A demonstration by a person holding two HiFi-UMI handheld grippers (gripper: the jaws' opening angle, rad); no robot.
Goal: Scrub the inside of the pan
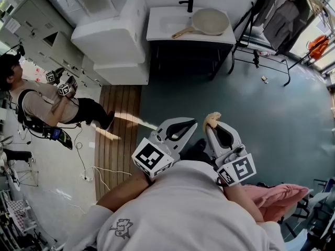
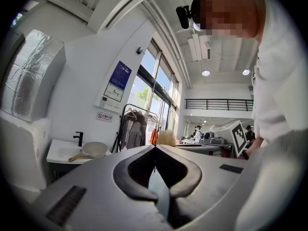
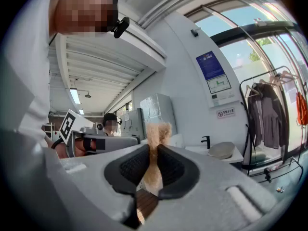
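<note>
A beige pan [image 1: 209, 21] with a wooden handle rests on the white sink counter [image 1: 157, 33] far across the room, beside a black faucet [image 1: 188, 3]. Both grippers are held level close to my body, far from the pan. My left gripper [image 1: 194, 123] is shut with nothing between its jaws [image 2: 155, 147]. My right gripper [image 1: 211, 123] is shut on a tan fibrous scrubber [image 1: 212, 117], which sticks out past the pads [image 3: 155, 136]. The pan is small in the left gripper view [image 2: 94, 149] and in the right gripper view [image 3: 222, 149].
A person [image 1: 47, 101] sits on the floor at the left holding another pair of grippers. A white appliance [image 1: 112, 35] stands left of the sink. A clothes rack [image 1: 272, 14] is to its right. A wooden floor strip [image 1: 118, 135] and a pink cloth [image 1: 277, 197] lie nearby.
</note>
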